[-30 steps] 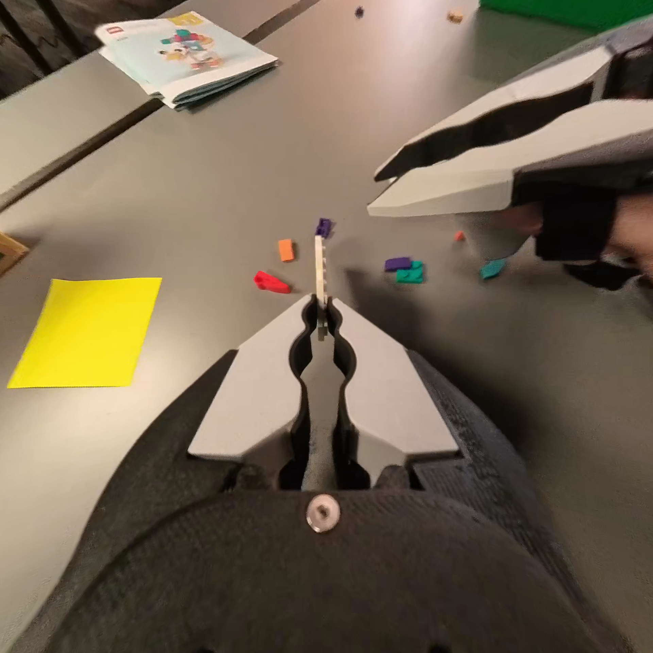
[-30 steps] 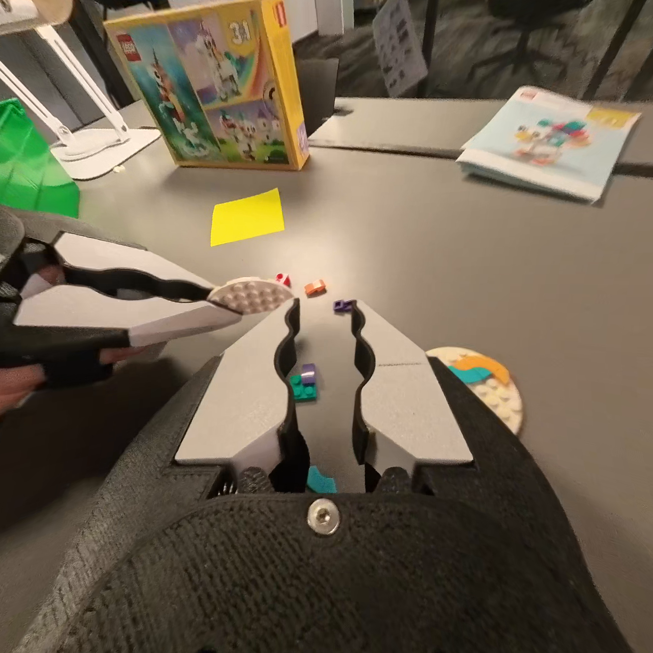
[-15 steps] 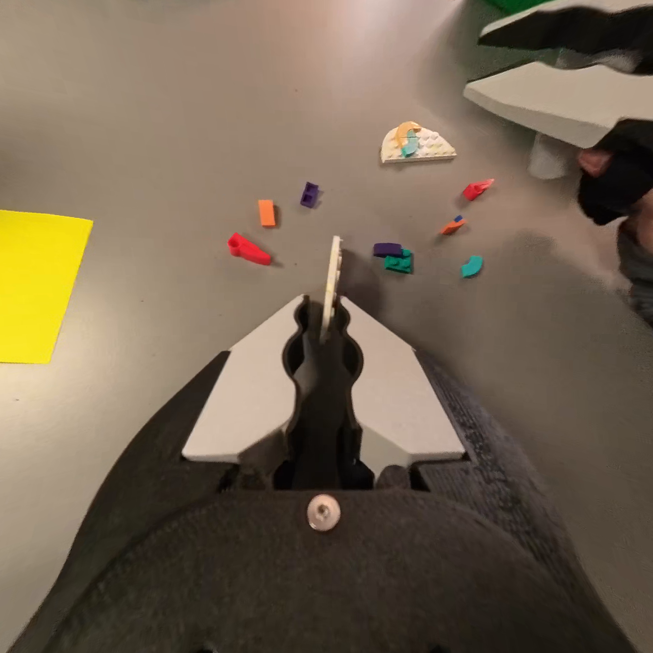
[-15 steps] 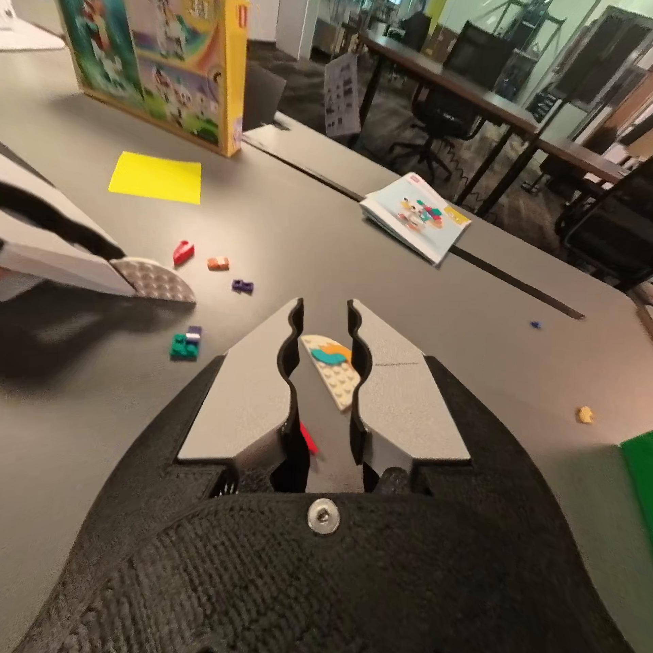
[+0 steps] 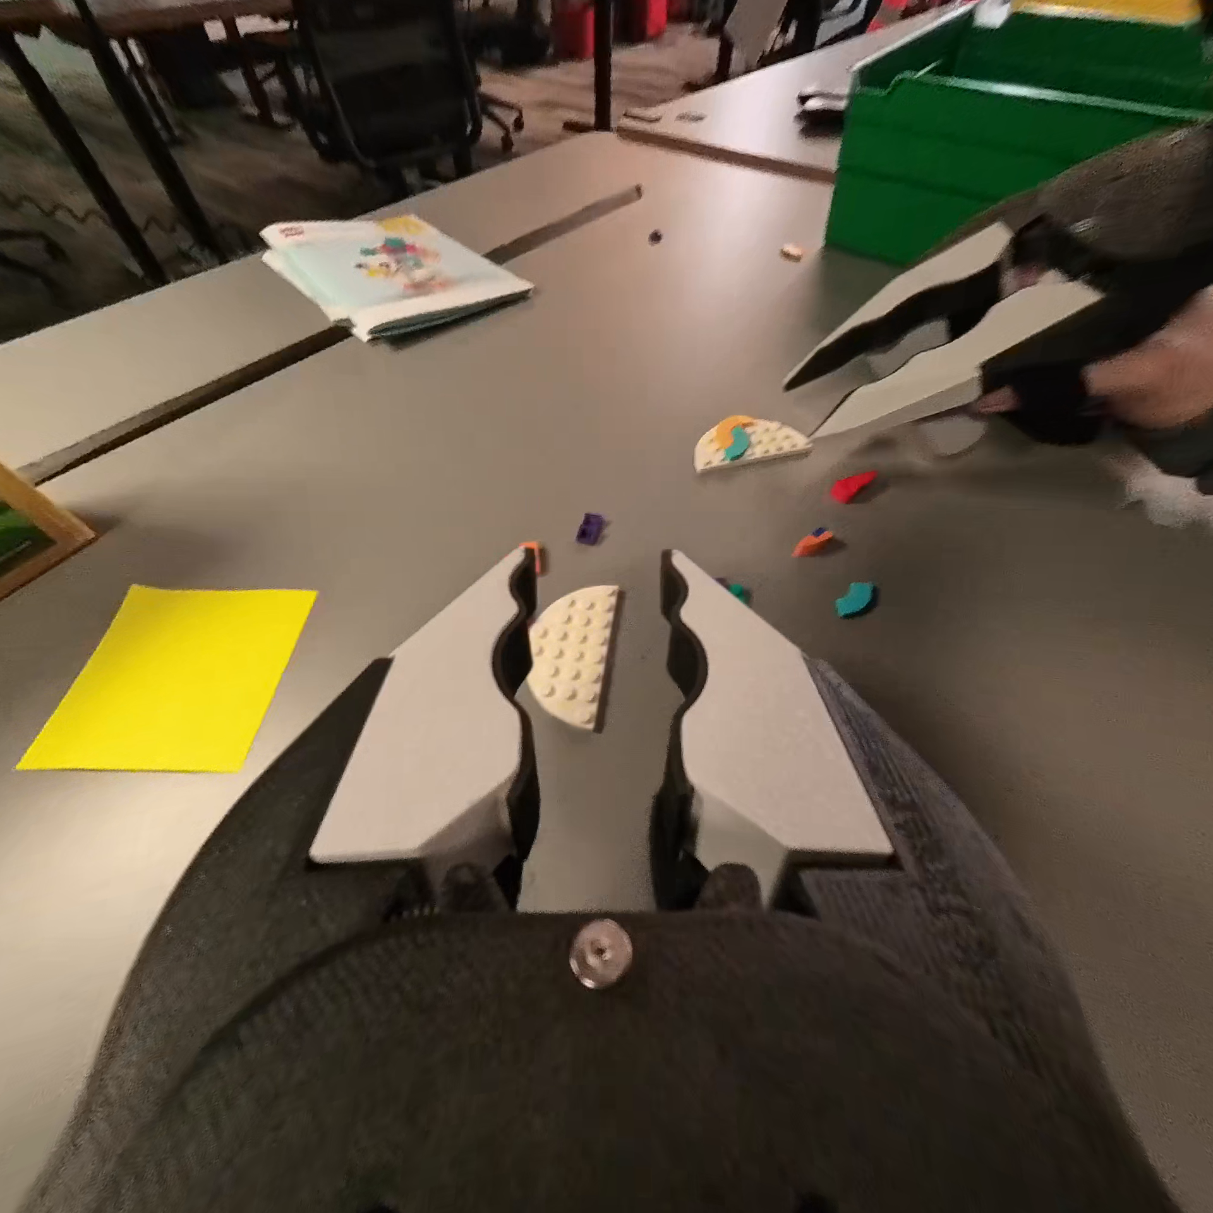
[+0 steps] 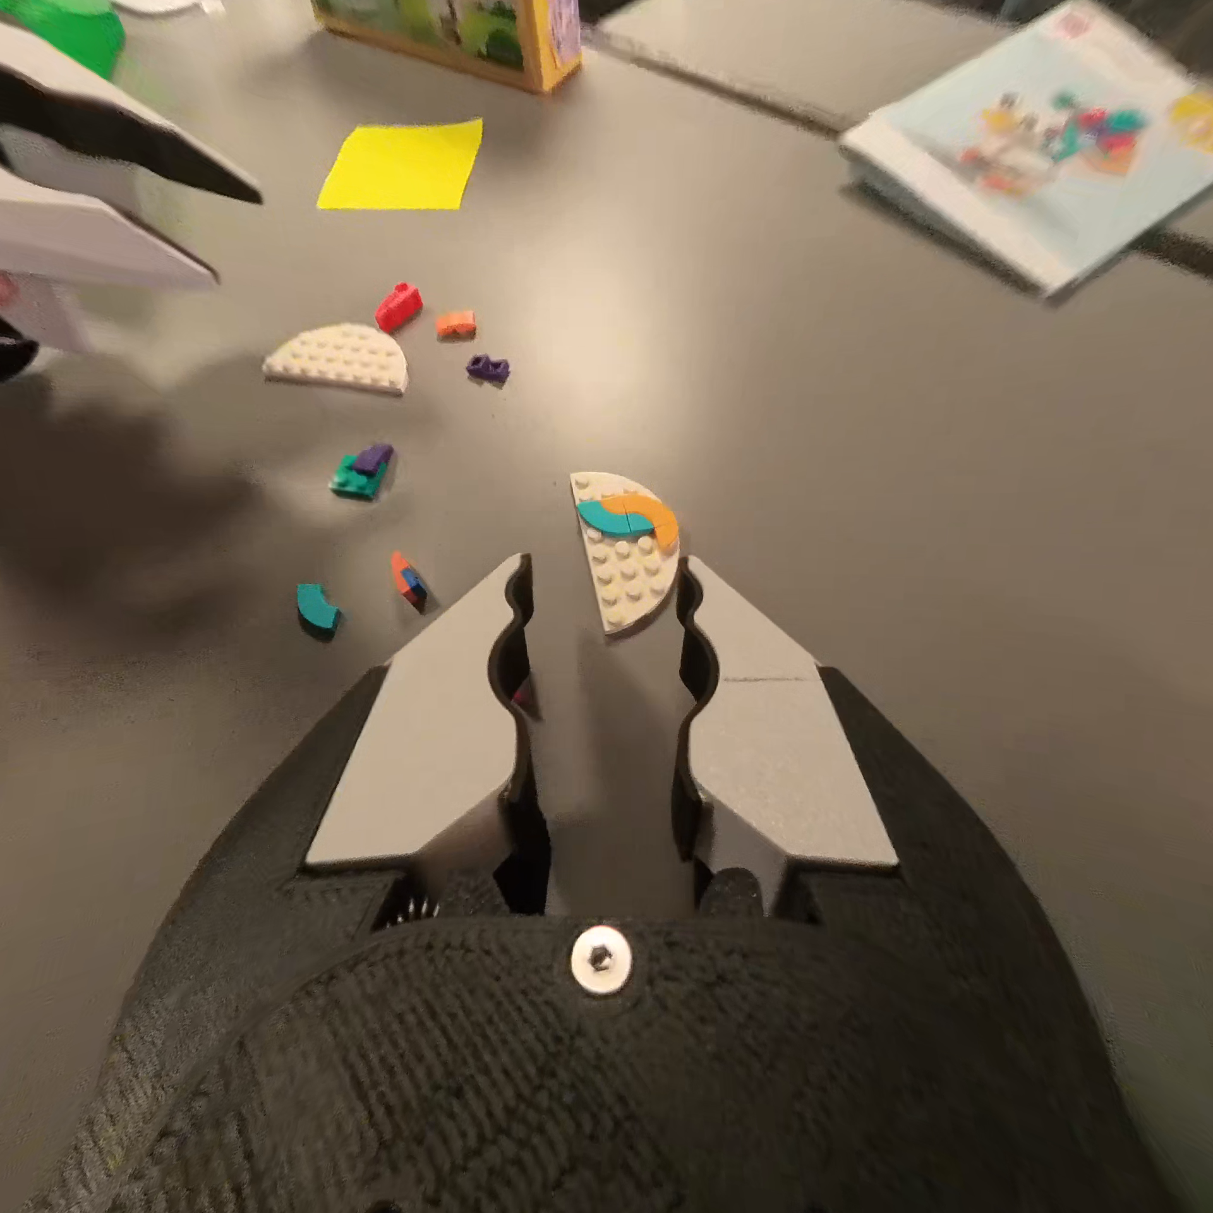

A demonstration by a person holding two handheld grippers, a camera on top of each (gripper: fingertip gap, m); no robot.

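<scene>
My left gripper [image 5: 598, 558] is open and empty. A plain white half-round studded plate [image 5: 576, 655] lies flat on the grey table between its fingers; it also shows in the right wrist view [image 6: 338, 358]. My right gripper [image 6: 602, 566] is open and empty, just over a second white half-round plate [image 6: 627, 564] that carries teal and orange curved tiles. That plate shows in the left wrist view [image 5: 751, 444] beside the right gripper's fingertips [image 5: 797, 381]. The left gripper's fingers [image 6: 98, 223] show at the left of the right wrist view.
Small loose bricks lie around: red [image 6: 398, 306], orange [image 6: 455, 324], purple [image 6: 488, 368], a teal-and-purple pair [image 6: 362, 471], a teal curve [image 6: 317, 609]. A yellow paper sheet [image 5: 172, 677], a booklet [image 5: 394, 274], a green bin [image 5: 998, 125] and a picture box [image 6: 453, 33] stand farther off.
My left gripper opened and let go of the plain white half-round plate, which now lies flat on the table. The right gripper moved over to the tiled plate.
</scene>
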